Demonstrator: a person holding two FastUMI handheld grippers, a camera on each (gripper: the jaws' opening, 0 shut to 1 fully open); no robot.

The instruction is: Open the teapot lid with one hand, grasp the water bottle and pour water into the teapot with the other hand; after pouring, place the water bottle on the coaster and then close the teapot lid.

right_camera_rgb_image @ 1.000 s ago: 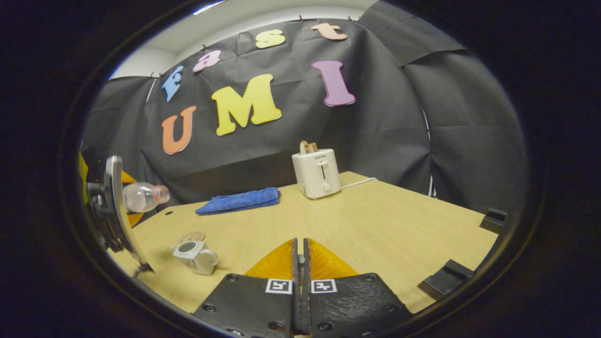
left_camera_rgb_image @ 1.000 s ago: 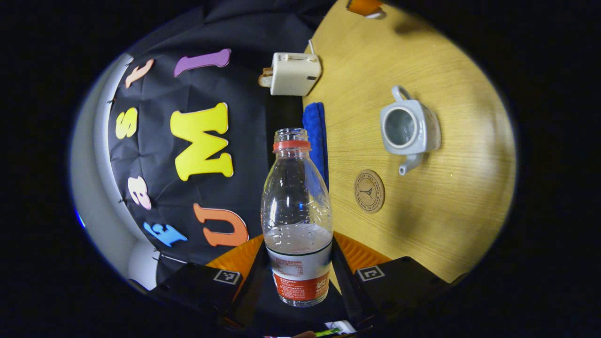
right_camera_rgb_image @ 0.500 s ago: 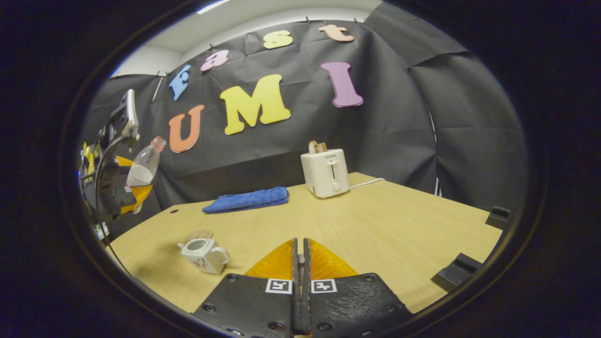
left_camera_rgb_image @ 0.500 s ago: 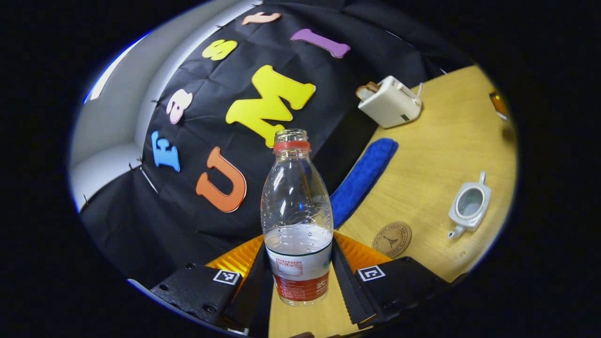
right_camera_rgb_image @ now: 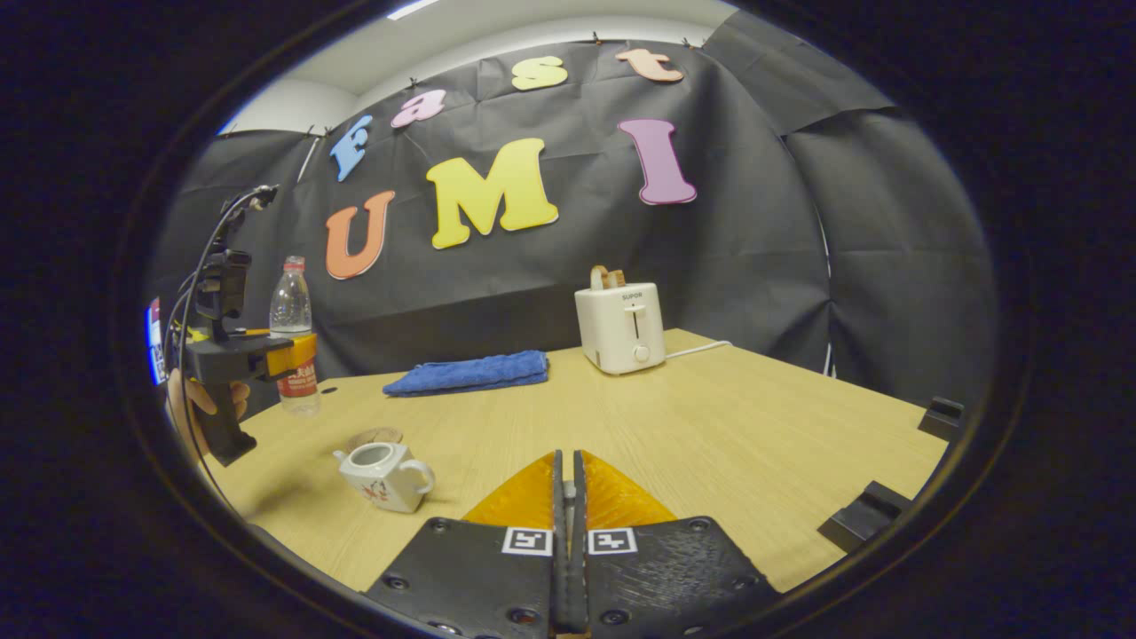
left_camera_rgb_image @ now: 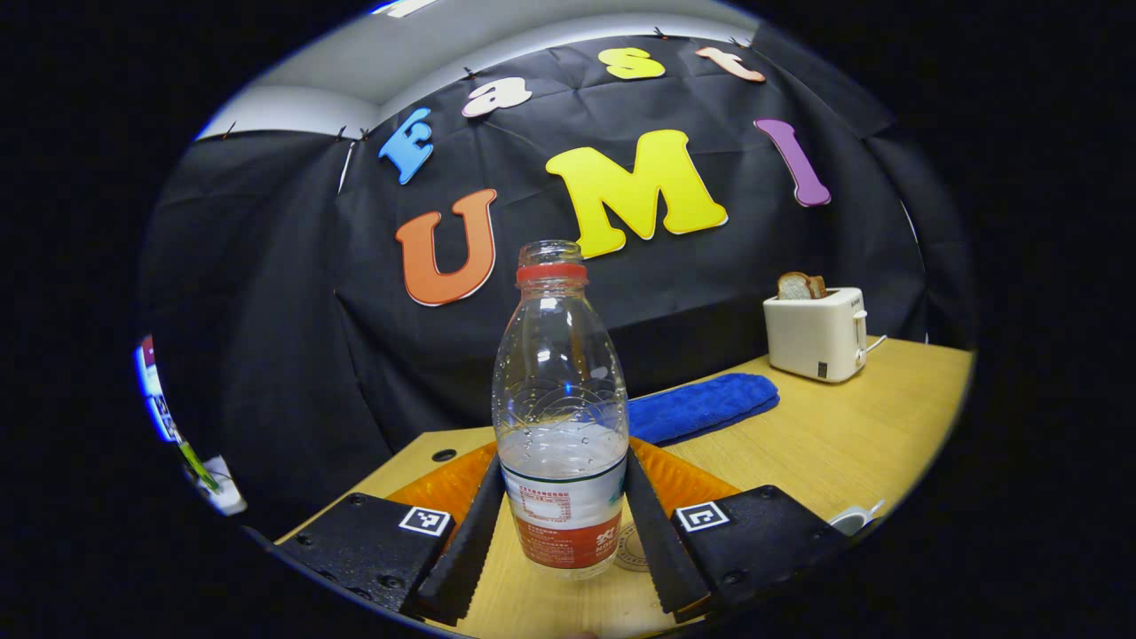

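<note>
We see a pale wood-grain table (right_camera_rgb_image: pixel 710 417) in a booth walled with black cloth (right_camera_rgb_image: pixel 799 222), with a strip of light ceiling (right_camera_rgb_image: pixel 497 35) above the cloth. A small dark hole (left_camera_rgb_image: pixel 444 455) sits in the tabletop near its far edge, and two black blocks (right_camera_rgb_image: pixel 865 515) lie at the table's edge, at 4 o'clock in the right gripper view.

We count one bottle (left_camera_rgb_image: pixel 561 417), one teapot (right_camera_rgb_image: pixel 383 476), one coaster (right_camera_rgb_image: pixel 374 437), one blue towel (right_camera_rgb_image: pixel 470 373) and one white toaster (right_camera_rgb_image: pixel 619 327) with a slice of bread (left_camera_rgb_image: pixel 800 286) standing in its slot.

The left gripper (left_camera_rgb_image: pixel 561 532) clamps the bottle by its labelled lower part, both fingers (left_camera_rgb_image: pixel 469 541) pressed to its sides. The bottle stands upright, uncapped, water filling roughly its lower third. In the right gripper view it shows at 9 o'clock, held by a hand (right_camera_rgb_image: pixel 200 404), above the table's far left corner.

The teapot sits on the table, lid off, its mouth open, at 8 o'clock in the right gripper view, with the coaster just behind it and apart from it. In the left gripper view the coaster peeks out beside the bottle's base.

The right gripper (right_camera_rgb_image: pixel 565 532) has its fingers closed together on nothing that we can see, above the table's near edge.
</note>
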